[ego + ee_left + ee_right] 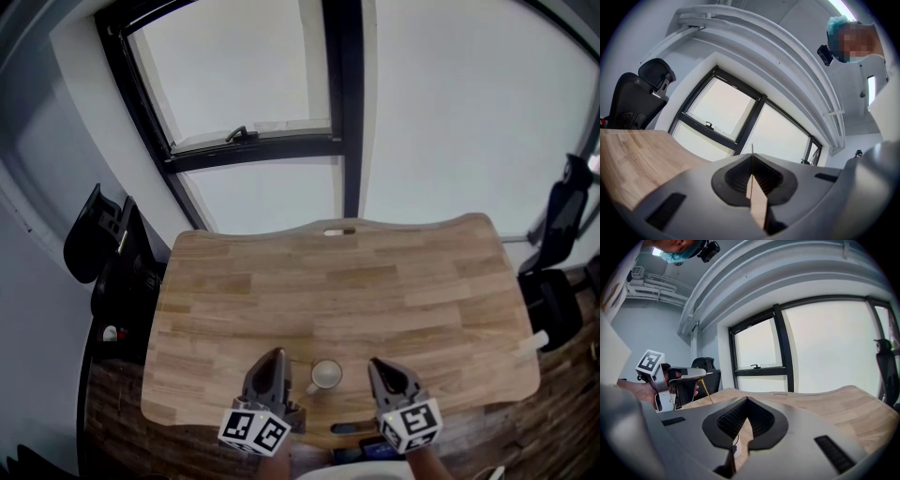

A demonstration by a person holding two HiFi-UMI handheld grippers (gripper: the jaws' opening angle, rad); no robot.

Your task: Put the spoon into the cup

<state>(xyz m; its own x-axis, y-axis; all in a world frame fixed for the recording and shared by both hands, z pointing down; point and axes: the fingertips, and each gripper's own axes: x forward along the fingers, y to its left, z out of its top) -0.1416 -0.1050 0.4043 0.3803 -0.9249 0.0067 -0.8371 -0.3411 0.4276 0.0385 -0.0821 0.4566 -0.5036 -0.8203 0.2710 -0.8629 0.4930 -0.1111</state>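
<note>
One spoon (707, 392) hangs steeply down from left claw (273, 358).

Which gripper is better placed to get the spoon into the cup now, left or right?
Left. The left gripper is shut on the spoon, which angles down from its jaws, and it sits just beside the cup. The right gripper, on the cup's other side, is shut and holds nothing.

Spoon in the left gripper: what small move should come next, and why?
Probably shift the left gripper toward the cup until the spoon hangs over its mouth. The gripper's jaws are shut on the thin gold spoon, and the cup stands upright just beside it.
</note>
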